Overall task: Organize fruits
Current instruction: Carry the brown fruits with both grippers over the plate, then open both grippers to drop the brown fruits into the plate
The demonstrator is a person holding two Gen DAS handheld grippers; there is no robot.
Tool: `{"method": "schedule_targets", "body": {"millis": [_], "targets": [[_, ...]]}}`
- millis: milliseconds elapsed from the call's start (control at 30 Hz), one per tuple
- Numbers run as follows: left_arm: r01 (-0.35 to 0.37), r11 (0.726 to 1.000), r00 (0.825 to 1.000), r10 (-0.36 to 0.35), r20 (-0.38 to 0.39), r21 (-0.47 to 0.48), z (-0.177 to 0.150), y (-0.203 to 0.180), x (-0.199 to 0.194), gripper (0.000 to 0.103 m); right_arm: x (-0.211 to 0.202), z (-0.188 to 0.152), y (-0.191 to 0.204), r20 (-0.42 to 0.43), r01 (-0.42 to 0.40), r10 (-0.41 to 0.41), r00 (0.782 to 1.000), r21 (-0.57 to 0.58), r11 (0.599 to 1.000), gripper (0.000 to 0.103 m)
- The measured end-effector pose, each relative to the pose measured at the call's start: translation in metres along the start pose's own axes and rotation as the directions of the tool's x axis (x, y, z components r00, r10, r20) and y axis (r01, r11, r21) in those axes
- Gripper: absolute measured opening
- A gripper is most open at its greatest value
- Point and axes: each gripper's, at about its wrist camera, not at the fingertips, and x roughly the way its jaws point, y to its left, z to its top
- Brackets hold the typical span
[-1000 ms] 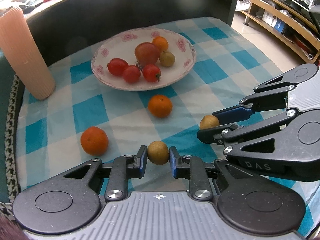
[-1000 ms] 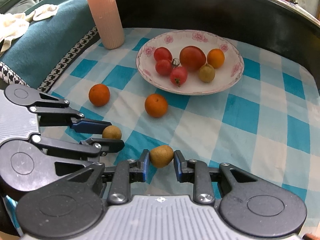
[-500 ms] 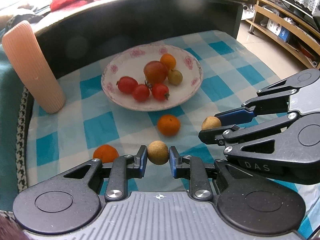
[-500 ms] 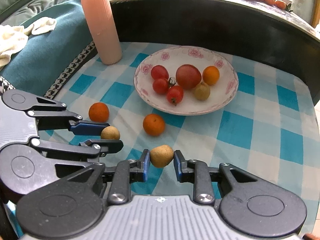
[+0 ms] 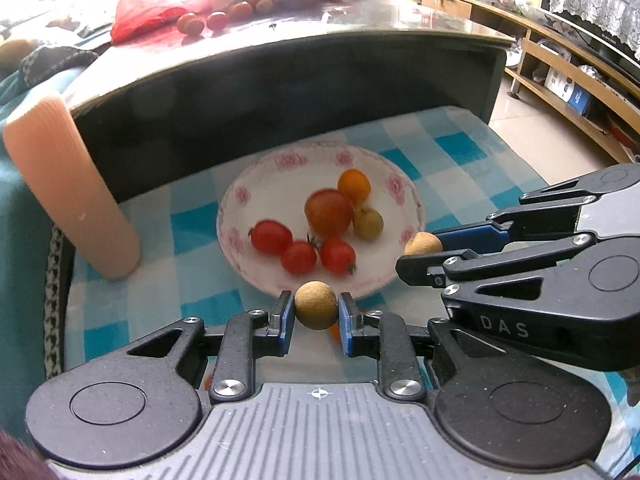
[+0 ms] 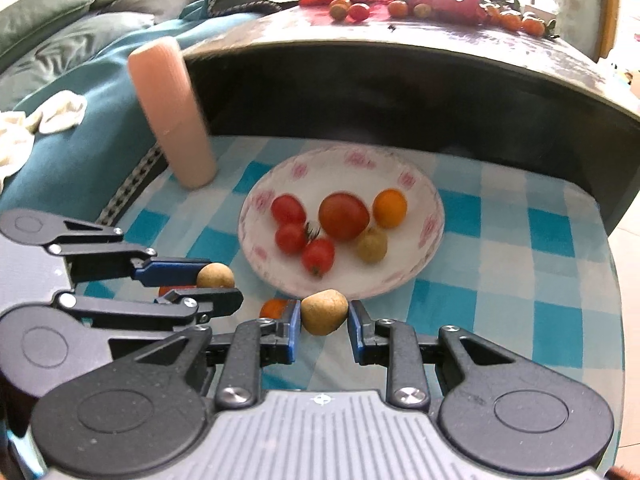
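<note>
I am holding one brown fruit [image 5: 315, 310] in the left gripper [image 5: 315, 316] and another brown fruit [image 6: 324, 311] in the right gripper [image 6: 324, 320], jaws clamped; I should be lowering both gently into the plate [image 6: 416, 280] before releasing.

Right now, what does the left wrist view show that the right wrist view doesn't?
Left only: wooden shelving along the room's right side. Right only: white cloth on the teal cover, and sofa cushions. Both: plate with fruit, pink cylinder, and each gripper shut on a brown fruit: left gripper, right gripper.
</note>
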Motion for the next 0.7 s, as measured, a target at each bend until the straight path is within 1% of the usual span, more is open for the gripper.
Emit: {"method": "schedule_targets", "body": {"millis": [200,333,433,533,600,700], "targets": [[-0.012,1.000,1.000,0.012,0.000,0.012,0.014,0.002,0.017,0.029,0.011,0.012,-0.010,0.021,0.015,-0.015,1.000,0.012,1.000,0.041],[-0.022,1.000,1.000,0.022,-0.001,0.009,0.019,0.006,0.025,0.029,0.024,0.020,-0.017,0.019,0.017,-0.017,1.000,0.006,1.000,0.041],[-0.032,0.999,0.999,0.032,0.009,0.004,0.027,0.010,0.030,0.029,0.032,0.028,-0.020,0.032,0.023,-0.023,0.999,-0.007,1.000,0.041],[-0.038,0.999,0.999,0.038,0.015,0.003,0.036,0.014,0.035,0.029,0.037,0.038,-0.024,0.057,0.017,-0.017,0.998,0.005,1.000,0.041],[-0.044,0.999,0.999,0.043,0.019,0.020,0.039,0.013,0.041,0.029,0.041,0.042,-0.027,0.069,0.011,-0.012,0.998,0.023,1.000,0.042],[-0.039,0.999,0.999,0.038,0.024,0.030,0.042,0.012,0.052,0.029,0.048,0.044,-0.034,0.070,0.012,-0.016,0.997,0.049,0.999,0.042]]}}
